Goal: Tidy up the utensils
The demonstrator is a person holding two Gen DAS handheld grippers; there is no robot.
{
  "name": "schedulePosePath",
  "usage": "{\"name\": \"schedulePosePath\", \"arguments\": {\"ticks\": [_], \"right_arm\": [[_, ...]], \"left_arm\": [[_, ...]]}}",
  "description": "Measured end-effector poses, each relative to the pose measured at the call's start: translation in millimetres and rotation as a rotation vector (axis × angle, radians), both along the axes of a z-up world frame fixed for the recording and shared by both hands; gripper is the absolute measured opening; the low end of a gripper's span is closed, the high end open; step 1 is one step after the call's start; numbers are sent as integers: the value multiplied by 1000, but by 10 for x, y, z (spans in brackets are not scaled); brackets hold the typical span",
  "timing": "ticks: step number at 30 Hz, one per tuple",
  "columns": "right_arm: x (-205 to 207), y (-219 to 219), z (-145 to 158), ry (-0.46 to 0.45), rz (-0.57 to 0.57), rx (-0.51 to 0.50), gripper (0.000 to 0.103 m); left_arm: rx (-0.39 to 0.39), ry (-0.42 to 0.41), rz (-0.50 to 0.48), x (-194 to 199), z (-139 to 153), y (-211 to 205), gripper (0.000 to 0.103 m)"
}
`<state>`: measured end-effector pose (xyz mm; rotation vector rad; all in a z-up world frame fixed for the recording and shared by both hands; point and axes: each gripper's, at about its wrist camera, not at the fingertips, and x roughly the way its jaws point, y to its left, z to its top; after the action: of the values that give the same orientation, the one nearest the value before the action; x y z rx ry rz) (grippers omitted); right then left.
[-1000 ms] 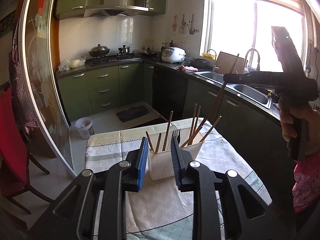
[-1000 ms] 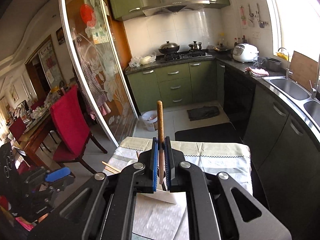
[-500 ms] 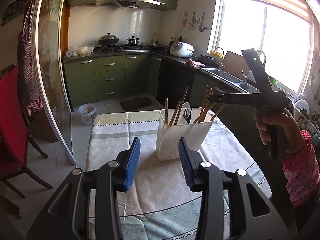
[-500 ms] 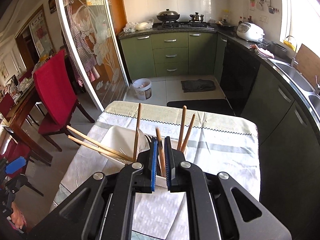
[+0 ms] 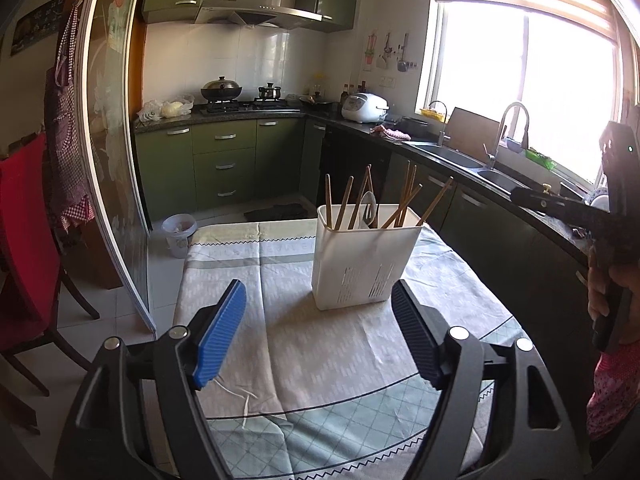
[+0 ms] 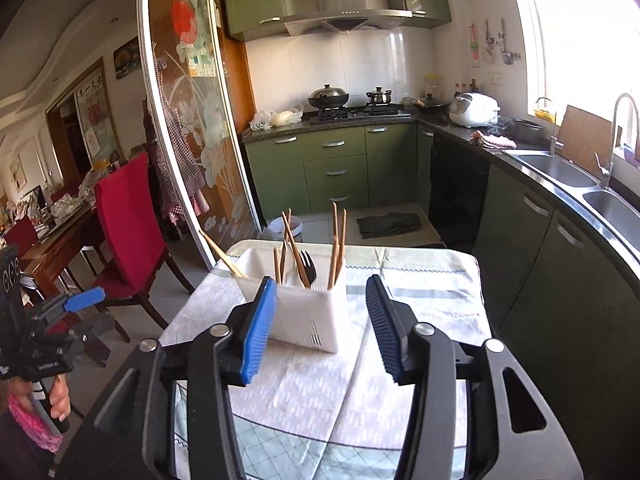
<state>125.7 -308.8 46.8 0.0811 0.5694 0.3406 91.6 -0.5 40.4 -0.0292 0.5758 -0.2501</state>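
Only right view shows the fork [image 6: 308,266]; both tongs just spread, empty.

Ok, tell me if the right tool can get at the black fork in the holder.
Probably yes. The right tool is open and empty, with the white holder just ahead. The black fork stands among chopsticks, which crowd it.

Chopstick [image 5: 407,200] and fork [image 6: 308,265] lower ends hidden inside white holder [image 5: 362,264]; compartments indistinguishable.
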Motion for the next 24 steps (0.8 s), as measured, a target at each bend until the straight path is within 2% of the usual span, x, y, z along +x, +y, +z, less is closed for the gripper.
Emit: {"name": "schedulePosePath", "arguments": {"ticks": [1, 6, 12, 19, 24], "right_arm": [[-129, -48, -114, 0, -7, 9, 64], [-712, -183, -535, -6, -48, 27, 78], [-1379, -169, -536, -145, -47, 31, 98], [-1820, -119, -496, -218, -46, 33, 98], [-1916, -77, -460, -249, -76, -6, 98]], "left_arm": [[5, -2, -1, -43, -32, -25, 78], [27, -19, -18, -254, -154, -190, 84], [93, -106, -7, -555, -183, -419, 96], [111, -153, 11, -844, -167, -566, 96], [63, -158, 49, -966, -154, -480, 96]]}}
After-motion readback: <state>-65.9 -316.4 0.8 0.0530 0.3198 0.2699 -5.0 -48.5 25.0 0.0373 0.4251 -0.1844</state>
